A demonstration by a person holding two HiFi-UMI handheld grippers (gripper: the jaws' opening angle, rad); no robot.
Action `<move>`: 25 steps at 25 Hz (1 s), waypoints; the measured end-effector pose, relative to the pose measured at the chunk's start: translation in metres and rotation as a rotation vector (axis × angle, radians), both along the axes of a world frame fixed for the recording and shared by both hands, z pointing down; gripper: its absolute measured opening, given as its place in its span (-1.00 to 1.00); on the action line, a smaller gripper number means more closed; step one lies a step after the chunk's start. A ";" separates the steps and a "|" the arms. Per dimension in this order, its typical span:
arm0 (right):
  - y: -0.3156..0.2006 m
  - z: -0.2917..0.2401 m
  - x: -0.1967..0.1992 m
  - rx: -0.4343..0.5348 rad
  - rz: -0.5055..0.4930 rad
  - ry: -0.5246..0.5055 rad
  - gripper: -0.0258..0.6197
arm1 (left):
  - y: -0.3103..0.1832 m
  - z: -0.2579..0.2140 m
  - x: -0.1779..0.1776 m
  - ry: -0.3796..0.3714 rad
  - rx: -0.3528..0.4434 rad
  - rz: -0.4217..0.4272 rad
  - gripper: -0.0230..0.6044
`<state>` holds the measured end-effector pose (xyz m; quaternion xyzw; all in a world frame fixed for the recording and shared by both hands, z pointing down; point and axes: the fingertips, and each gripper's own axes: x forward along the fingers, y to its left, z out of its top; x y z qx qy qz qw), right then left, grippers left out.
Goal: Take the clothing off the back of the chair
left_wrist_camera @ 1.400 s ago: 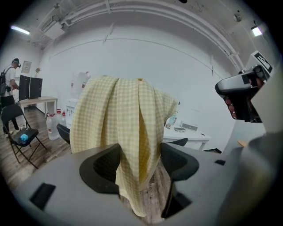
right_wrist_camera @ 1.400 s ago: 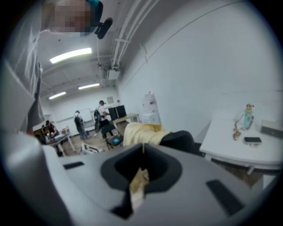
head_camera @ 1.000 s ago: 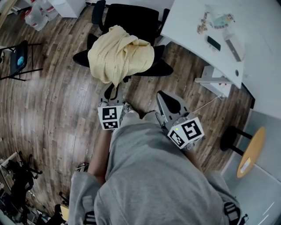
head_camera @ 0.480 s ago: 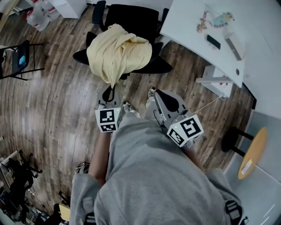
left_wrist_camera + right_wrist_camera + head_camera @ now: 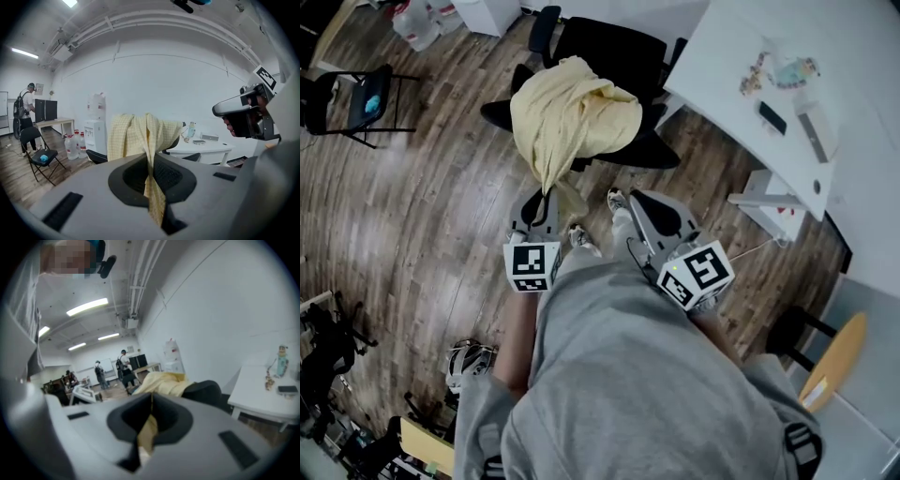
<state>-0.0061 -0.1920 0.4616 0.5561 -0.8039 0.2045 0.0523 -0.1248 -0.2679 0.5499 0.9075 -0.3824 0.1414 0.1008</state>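
Note:
A pale yellow checked garment [image 5: 570,114] hangs over the back of a black office chair [image 5: 614,52], with a narrow tail trailing down toward me. My left gripper [image 5: 546,194] is shut on that tail; in the left gripper view the cloth [image 5: 136,133] runs down between the closed jaws [image 5: 151,161]. My right gripper [image 5: 632,196] hovers to the right of the tail, near a shoe, apart from the garment. Its jaws [image 5: 151,401] meet at the tips and look shut on nothing, with the garment [image 5: 164,383] and chair [image 5: 204,392] ahead.
A white desk [image 5: 862,122] with a phone and small items stands on the right, close to the chair. A black folding chair [image 5: 352,103] and water bottles [image 5: 417,19] stand at left, a round-topped stool [image 5: 830,361] at lower right. People [image 5: 124,364] stand far off.
My left gripper has closed on the garment's hanging tail and lifted a little, drawing the tail out toward me. The right gripper has stayed about where it was.

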 end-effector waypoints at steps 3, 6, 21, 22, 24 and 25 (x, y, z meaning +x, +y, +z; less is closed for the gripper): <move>-0.006 -0.004 -0.007 0.017 -0.046 -0.003 -0.81 | 0.002 -0.013 -0.003 -0.011 0.044 -0.010 -0.79; -0.006 -0.004 -0.013 0.022 -0.088 -0.009 -0.82 | 0.006 -0.024 -0.004 -0.010 0.065 -0.029 -0.79; -0.002 -0.012 0.003 0.066 -0.065 -0.024 -0.81 | -0.005 -0.102 -0.002 0.053 0.186 -0.040 -0.79; -0.002 -0.013 0.006 0.066 -0.057 -0.023 -0.81 | -0.006 -0.105 -0.001 0.056 0.192 -0.039 -0.79; 0.000 -0.013 0.011 0.067 -0.046 -0.021 -0.81 | -0.007 -0.110 0.000 0.063 0.198 -0.040 -0.79; 0.000 -0.013 0.012 0.067 -0.041 -0.021 -0.81 | -0.008 -0.113 0.000 0.066 0.199 -0.039 -0.79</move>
